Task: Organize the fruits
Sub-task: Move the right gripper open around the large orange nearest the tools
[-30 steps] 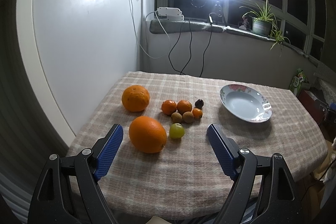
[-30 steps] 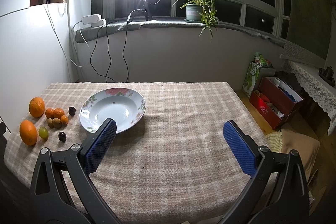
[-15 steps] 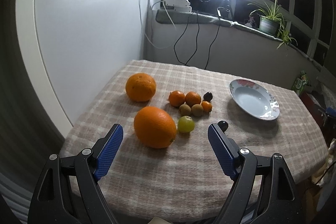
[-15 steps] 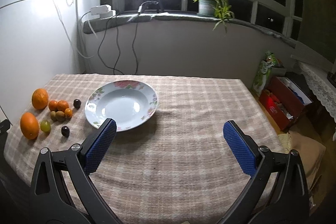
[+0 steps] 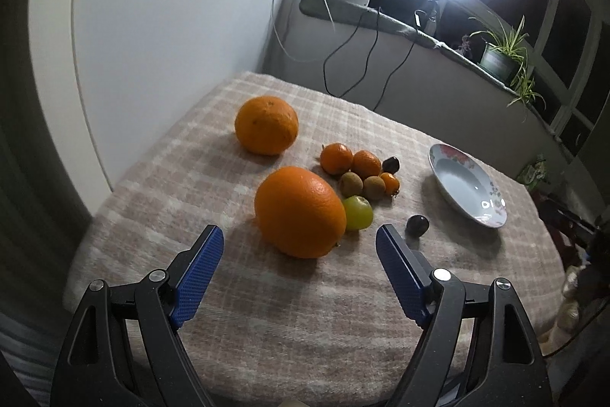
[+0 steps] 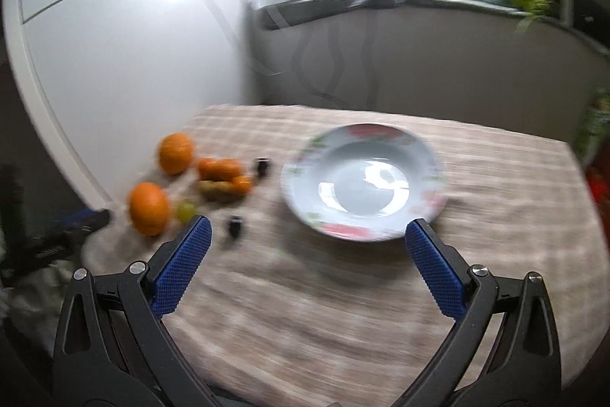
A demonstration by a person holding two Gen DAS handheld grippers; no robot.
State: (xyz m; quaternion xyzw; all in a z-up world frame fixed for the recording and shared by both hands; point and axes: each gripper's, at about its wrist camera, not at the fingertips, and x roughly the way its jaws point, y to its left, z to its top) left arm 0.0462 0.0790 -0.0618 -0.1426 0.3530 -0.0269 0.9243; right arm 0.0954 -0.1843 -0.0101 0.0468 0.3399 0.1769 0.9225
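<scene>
Approach step in hand: left gripper (image 5: pixel 299 243), jaws spread and empty, faces the nearest orange (image 5: pixel 300 211); right gripper (image 6: pixel 305 235) likewise spread before the plate (image 6: pixel 364 182); closing comes next.

text: none readable | labels: none | brands: none | numbers: none | signs: none

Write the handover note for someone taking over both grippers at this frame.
Left gripper: open, empty, lined up on the near orange.
Right gripper: open, empty, facing the plate; its view is blurred.
Fruit: all on the cloth left of the plate: far orange, small fruits, green grape, dark grape.
Done: nothing; the plate holds no fruit.
Left: all fruit, probably the near orange first.
</scene>
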